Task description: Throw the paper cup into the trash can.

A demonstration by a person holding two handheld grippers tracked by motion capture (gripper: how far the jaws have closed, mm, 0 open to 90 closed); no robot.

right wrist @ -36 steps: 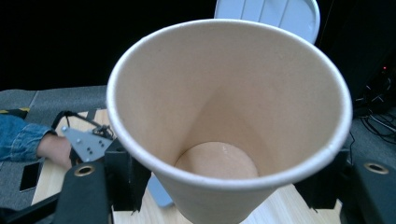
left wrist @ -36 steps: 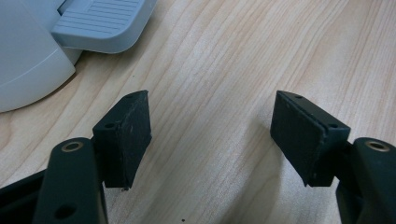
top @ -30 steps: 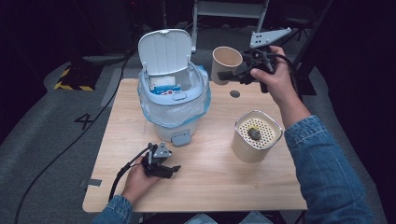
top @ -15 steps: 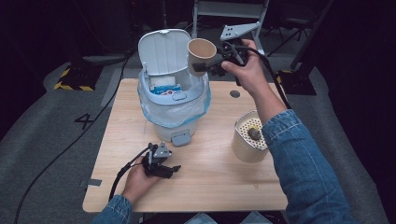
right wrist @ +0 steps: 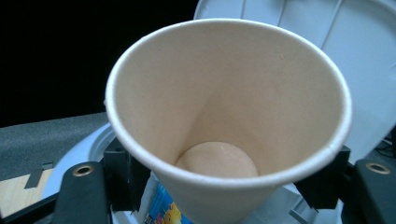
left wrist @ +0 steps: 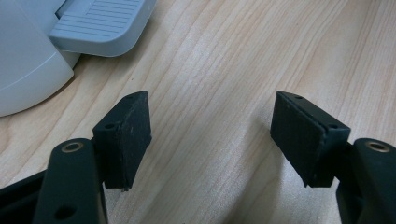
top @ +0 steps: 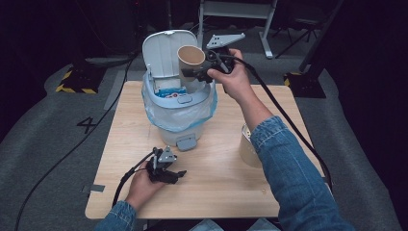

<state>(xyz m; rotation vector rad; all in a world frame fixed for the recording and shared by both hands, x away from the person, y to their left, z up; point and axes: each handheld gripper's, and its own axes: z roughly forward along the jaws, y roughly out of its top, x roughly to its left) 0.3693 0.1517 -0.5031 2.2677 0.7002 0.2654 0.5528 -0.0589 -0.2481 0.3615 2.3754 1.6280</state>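
Dark surroundings enclose a light wooden table (top: 216, 163) that stands on grey carpet marked with yellow-black hazard tape. Seen from the high view, a white pedal bin (top: 178, 110) with a translucent liner sits at the far side of the table, lid raised upright. The right gripper (top: 195, 73) holds a brown paper cup (top: 191, 57) above the bin's open mouth, jaws clamped on the cup's lower wall, cup upright with its rim tipped slightly. The left gripper (top: 179, 174) rests low on the table near the front edge, close to the bin's pedal. A perforated cream canister (top: 246, 147) stands at the table's right, partly hidden by a denim sleeve.

Left gripper view: both black pads stand wide apart over bare wood grain, nothing between them; the grey pedal (left wrist: 100, 23) lies at the upper left.

Right gripper view: the paper cup (right wrist: 229, 107) is plain tan inside, empty, its rolled rim intact. Both pads press against its sides. Behind it rises the white lid (right wrist: 355, 56); coloured packaging (right wrist: 163, 210) shows below
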